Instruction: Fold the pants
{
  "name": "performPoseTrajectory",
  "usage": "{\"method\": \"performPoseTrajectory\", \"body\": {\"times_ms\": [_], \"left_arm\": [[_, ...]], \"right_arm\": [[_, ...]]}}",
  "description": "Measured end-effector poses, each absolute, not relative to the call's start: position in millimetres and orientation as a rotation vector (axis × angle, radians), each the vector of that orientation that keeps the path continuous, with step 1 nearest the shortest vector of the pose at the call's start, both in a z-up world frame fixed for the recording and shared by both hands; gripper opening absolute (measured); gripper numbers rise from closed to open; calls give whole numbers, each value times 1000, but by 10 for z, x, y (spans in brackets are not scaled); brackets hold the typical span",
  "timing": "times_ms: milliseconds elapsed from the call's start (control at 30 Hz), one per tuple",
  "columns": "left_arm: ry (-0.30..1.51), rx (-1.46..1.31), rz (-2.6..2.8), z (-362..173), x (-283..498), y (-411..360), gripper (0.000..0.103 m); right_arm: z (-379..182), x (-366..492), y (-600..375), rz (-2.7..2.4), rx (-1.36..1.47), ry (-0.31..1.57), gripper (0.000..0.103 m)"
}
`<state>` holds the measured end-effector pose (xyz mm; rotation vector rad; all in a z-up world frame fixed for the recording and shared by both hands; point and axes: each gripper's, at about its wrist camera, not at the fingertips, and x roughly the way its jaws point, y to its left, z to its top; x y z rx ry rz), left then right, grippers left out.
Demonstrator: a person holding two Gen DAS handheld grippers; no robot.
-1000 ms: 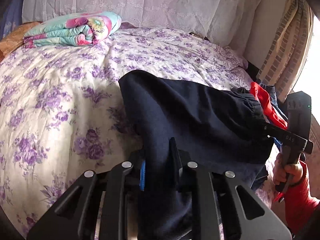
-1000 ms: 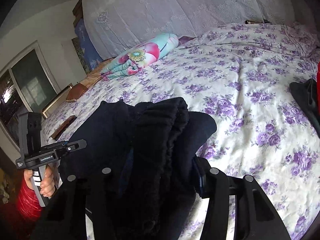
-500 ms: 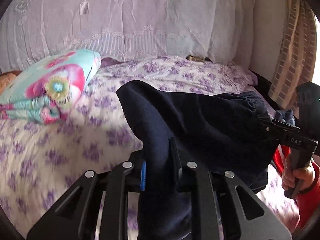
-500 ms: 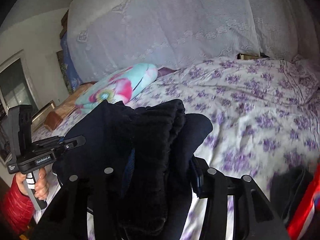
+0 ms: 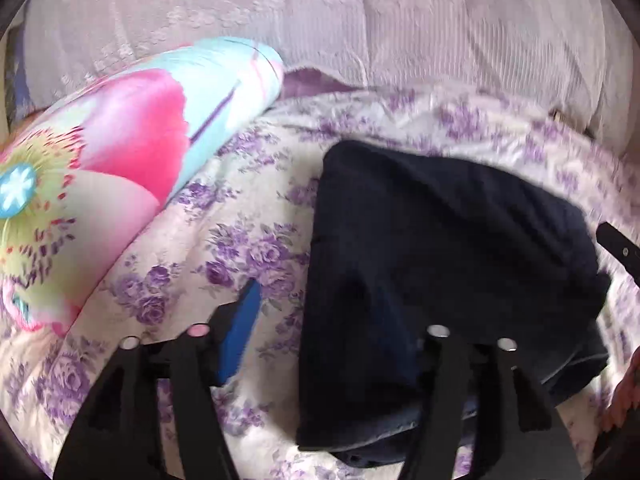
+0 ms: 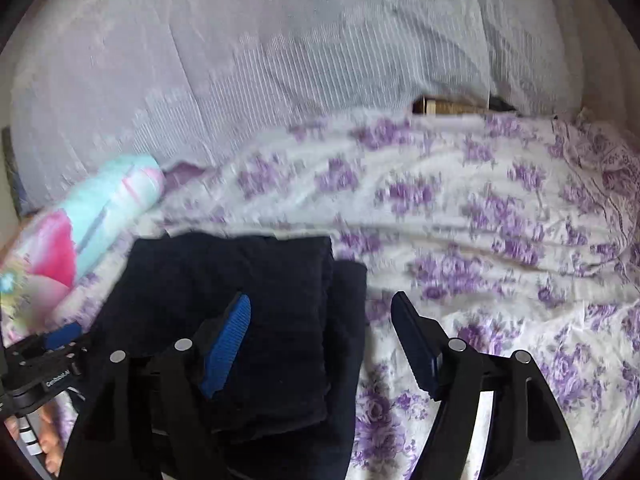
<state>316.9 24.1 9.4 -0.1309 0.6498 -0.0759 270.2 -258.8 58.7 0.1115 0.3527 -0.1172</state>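
Note:
The dark navy pants (image 5: 440, 248) lie folded in a compact stack on the purple-flowered bedspread (image 5: 240, 240). They also show in the right wrist view (image 6: 248, 280). My left gripper (image 5: 336, 320) is open, its blue-padded left finger (image 5: 240, 332) on the bedspread and its right finger over the pants. My right gripper (image 6: 320, 320) is open and empty, its blue pad (image 6: 228, 344) above the pants and its right finger (image 6: 416, 344) over the bedspread. The left gripper's tip shows at the right wrist view's left edge (image 6: 60, 336).
A rolled floral quilt (image 5: 112, 160) in pink and turquoise lies just left of the pants. White lace-covered pillows (image 6: 280, 60) line the head of the bed. The bedspread stretches to the right (image 6: 500, 220).
Both grippers carried the pants forward toward the pillows, set them down beside the floral quilt, and opened. The pants now rest on the bed instead of hanging from the jaws.

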Motion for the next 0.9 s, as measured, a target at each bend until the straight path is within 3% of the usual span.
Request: {"method": "performPoseTrajectory", "body": {"times_ms": [33, 67, 133, 233, 467, 700, 900], "left_arm": [[633, -171, -64, 121, 3079, 327, 85], [630, -177, -62, 131, 3026, 368, 85], [670, -131, -68, 84, 2960, 354, 86], [784, -48, -86, -64, 3023, 234, 88], [594, 18, 3, 240, 2099, 211, 98], [496, 70, -7, 356, 1240, 45, 98], [487, 21, -37, 347, 725, 68, 98]], "right_arm": [[641, 2590, -2561, -144, 96, 319, 83], [653, 2566, -2526, -127, 84, 337, 92], [504, 2715, -2453, -107, 69, 495, 99], [-37, 2989, -2422, -119, 72, 794, 99], [373, 1734, -2342, -194, 172, 396, 99], [336, 1154, -1655, -194, -97, 451, 99], [411, 433, -1731, -177, 16, 386, 99]]}}
